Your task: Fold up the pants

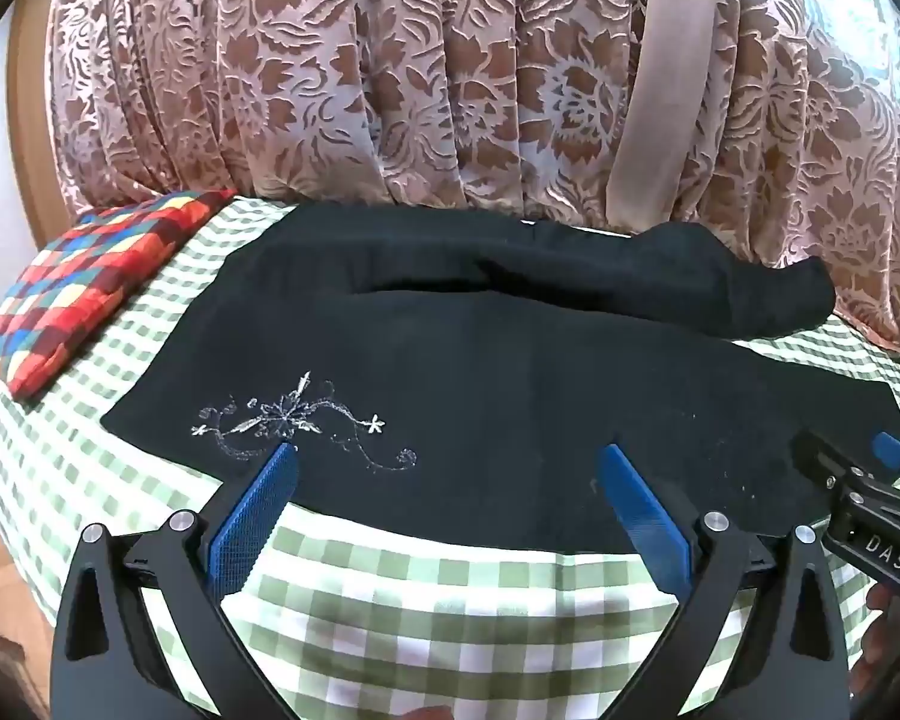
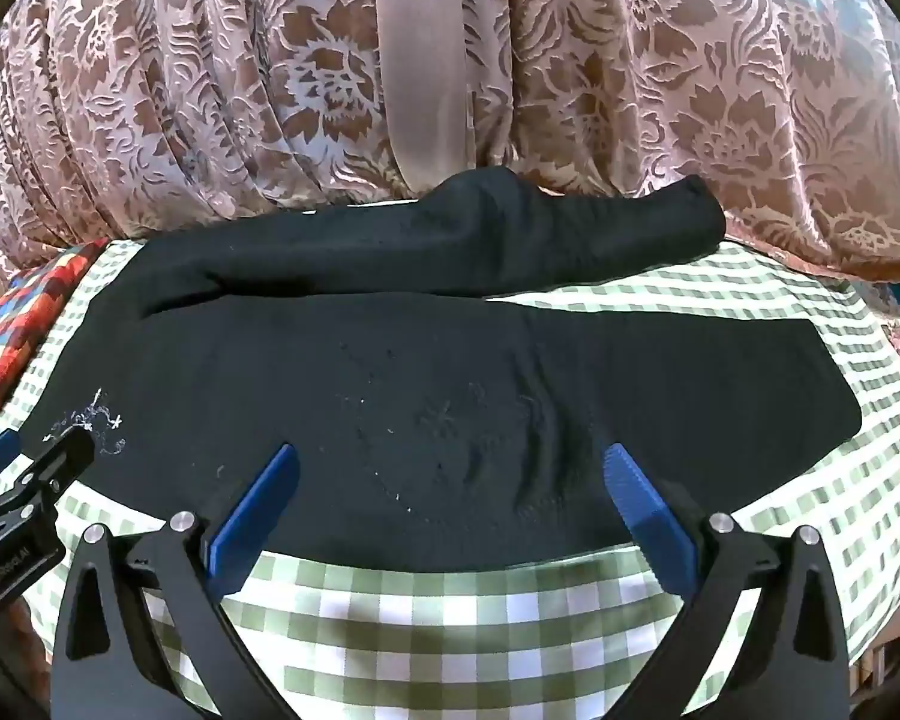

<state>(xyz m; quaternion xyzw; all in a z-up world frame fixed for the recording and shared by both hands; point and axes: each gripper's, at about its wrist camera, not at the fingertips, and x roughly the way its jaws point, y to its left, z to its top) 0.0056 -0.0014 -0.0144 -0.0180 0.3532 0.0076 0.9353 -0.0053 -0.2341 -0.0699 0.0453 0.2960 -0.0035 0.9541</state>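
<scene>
Two open grippers, one black pants

White lettering "DAS" is legible on the black body of the right tongs, at the right edge of the left wrist view. Small white lettering on the black body of the left tongs, at the left edge of the right wrist view, is too blurred to read with certainty.

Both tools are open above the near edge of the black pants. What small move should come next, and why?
Probably lower both and close on the near edge. The left tool and right tool gape wide, holding nothing, with the black pants lying spread on the checked cloth and one leg bunched at the far side. Gripping the near edge first would let it be folded over.
</scene>
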